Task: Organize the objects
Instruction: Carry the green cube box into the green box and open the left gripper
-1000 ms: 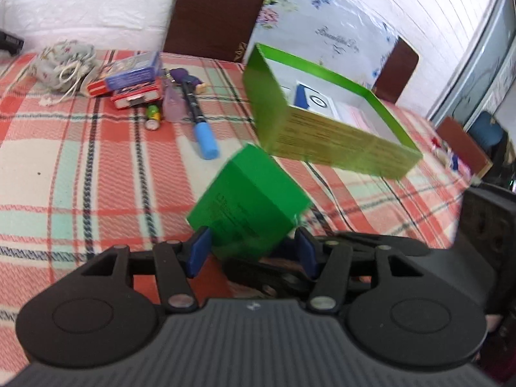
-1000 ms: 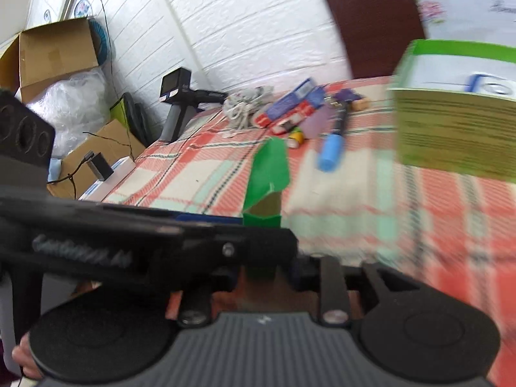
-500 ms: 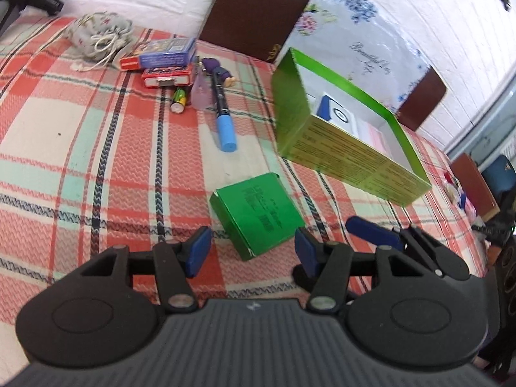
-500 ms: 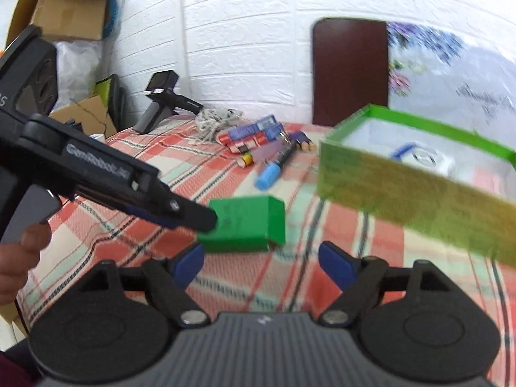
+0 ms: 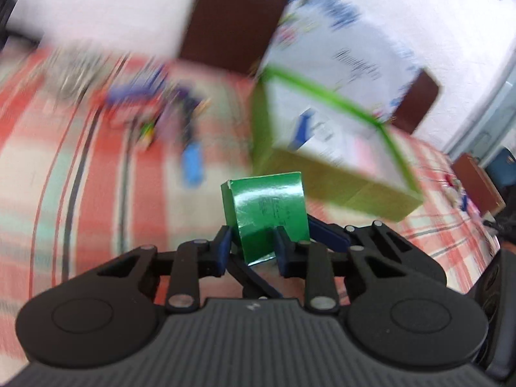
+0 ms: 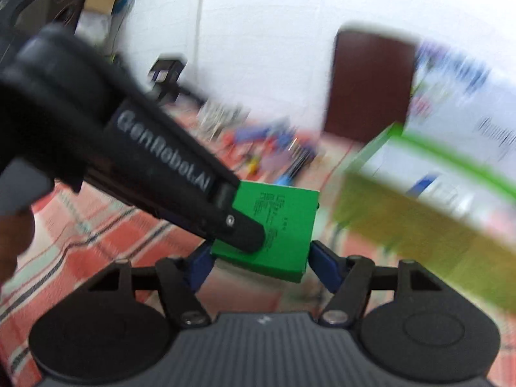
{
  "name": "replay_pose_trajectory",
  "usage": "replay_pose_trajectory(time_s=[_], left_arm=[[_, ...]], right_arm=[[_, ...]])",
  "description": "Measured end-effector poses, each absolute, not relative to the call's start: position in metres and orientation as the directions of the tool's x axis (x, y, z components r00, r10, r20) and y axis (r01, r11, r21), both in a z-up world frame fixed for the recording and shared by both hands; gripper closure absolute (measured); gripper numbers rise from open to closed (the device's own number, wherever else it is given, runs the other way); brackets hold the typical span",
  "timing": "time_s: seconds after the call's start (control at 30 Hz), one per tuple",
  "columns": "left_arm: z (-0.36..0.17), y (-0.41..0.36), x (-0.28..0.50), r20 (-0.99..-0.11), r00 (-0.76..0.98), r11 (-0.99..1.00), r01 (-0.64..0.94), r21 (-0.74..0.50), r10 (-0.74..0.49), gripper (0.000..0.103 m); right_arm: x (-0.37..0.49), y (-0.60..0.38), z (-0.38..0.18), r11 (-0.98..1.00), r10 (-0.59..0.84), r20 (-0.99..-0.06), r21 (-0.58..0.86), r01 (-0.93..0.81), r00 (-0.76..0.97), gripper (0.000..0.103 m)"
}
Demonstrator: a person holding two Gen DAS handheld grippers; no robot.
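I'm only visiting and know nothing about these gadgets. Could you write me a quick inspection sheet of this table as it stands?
Surface: red plaid tablecloth, blurred.
Job's things: small green cardboard box; large open green carton beyond it.
Clutter: blue marker among small items too blurred to name.
Grippers: left gripper has just been closing and its fingers clamp the small box; right gripper has also been closing, its fingers flank the same box, contact unclear.
Cables: pale tangle, possibly cord.
Surroundings: dark brown chair back, white wall.
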State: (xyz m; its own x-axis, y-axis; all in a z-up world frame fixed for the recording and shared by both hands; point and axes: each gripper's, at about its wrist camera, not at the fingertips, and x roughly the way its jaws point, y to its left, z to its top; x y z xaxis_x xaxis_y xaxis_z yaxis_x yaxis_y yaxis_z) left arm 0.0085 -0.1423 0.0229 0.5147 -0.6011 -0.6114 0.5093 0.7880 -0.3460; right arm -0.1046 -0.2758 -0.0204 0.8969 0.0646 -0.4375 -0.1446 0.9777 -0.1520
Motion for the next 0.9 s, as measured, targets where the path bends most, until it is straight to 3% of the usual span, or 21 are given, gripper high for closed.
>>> replay_pose_trajectory(time_s=[0.1, 0.2, 0.57, 0.77, 0.9], left_arm=[[0.048, -0.167, 0.014, -0.545, 0.541, 0.753, 0.582, -0.306, -0.64, 0.073], [0.058, -0.193, 0.034, -0.52, 0.533, 0.727, 0.618, -0.301, -0.668, 0.073], [0.035, -0.235, 0.082, -0.568, 0.537, 0.751, 0.613, -0.245, -0.623, 0.072], [0.029, -0.233, 0.084, -0.604, 0.54, 0.774, 0.595, -0.219, -0.586, 0.066], [0.032, -0.229, 0.073, -0.589, 0.564, 0.783, 0.587, -0.207, -0.579, 0.064]], right_arm=[[-0.104, -0.292, 0.0, 0.979, -0.015, -0.339, -0.195, -0.054, 0.941, 0.037], [-0.088, -0.315, 0.012, 0.978, -0.073, -0.31, -0.208, 0.007, 0.948, 0.037], [-0.027, -0.356, -0.007, 0.992, -0.084, -0.418, -0.123, 0.035, 0.904, 0.035], [-0.027, -0.356, -0.009, 0.995, -0.084, -0.427, -0.08, 0.055, 0.901, 0.031], [-0.033, -0.36, -0.002, 0.995, -0.099, -0.43, -0.071, 0.075, 0.897, 0.018]])
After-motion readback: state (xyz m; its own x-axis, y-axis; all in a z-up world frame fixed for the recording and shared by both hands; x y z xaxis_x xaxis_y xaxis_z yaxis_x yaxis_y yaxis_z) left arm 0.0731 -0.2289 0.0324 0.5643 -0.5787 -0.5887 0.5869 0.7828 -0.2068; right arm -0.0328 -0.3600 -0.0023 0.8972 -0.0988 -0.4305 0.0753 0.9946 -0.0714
